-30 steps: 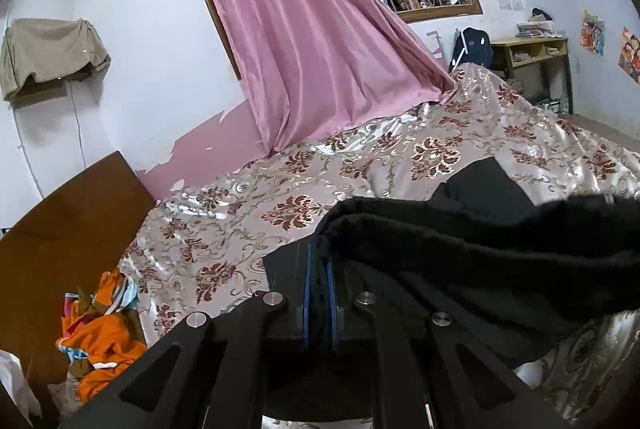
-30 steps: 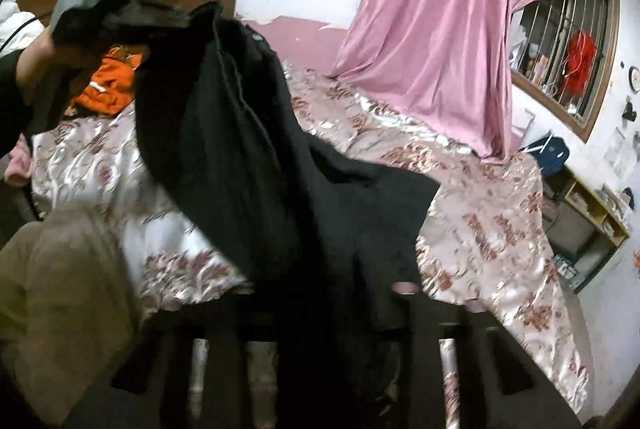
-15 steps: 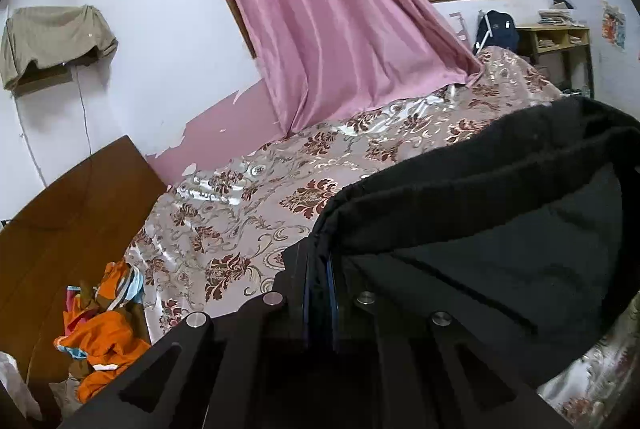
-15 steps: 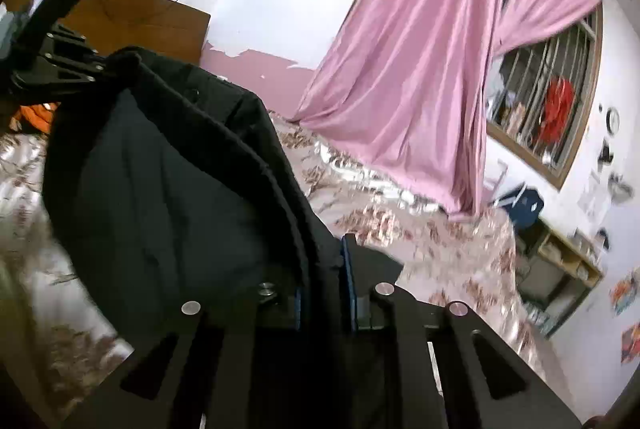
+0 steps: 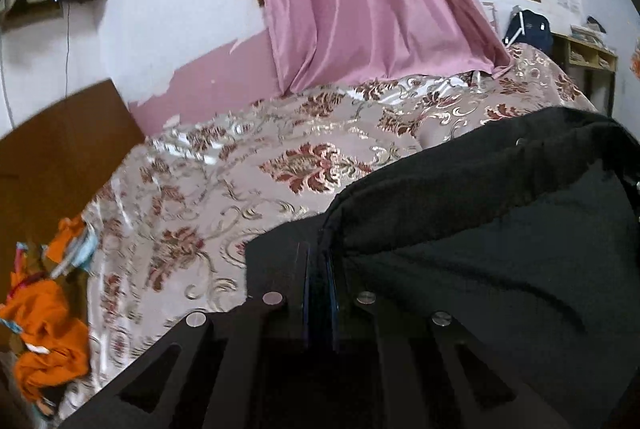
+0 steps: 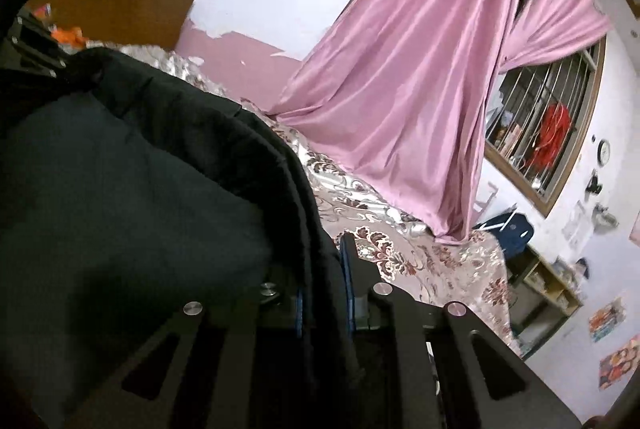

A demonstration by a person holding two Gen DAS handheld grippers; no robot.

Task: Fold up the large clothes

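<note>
A large black garment (image 5: 480, 249) hangs stretched between both grippers above the floral bedspread (image 5: 240, 189). My left gripper (image 5: 320, 257) is shut on one corner of its thick hem, which runs off to the right. In the right wrist view the same black garment (image 6: 140, 189) fills the left half. My right gripper (image 6: 324, 261) is shut on a bunched fold of it, cloth packed between the blue pads. The left gripper (image 6: 66, 65) shows at the far upper left of that view, holding the other end. Cloth hides most of both grippers' fingers.
An orange heap of clothes (image 5: 44, 329) lies by the brown headboard (image 5: 60, 157). A pink curtain (image 5: 360, 9) drapes onto the far side of the bed. A blue backpack (image 5: 528, 27) and a wooden shelf desk (image 5: 588, 53) stand past the bed's end.
Both grippers have moved forward and lower over the bed with the garment. The right jaws closed tighter on the fold. The cloth went from hanging down to stretched between them.
</note>
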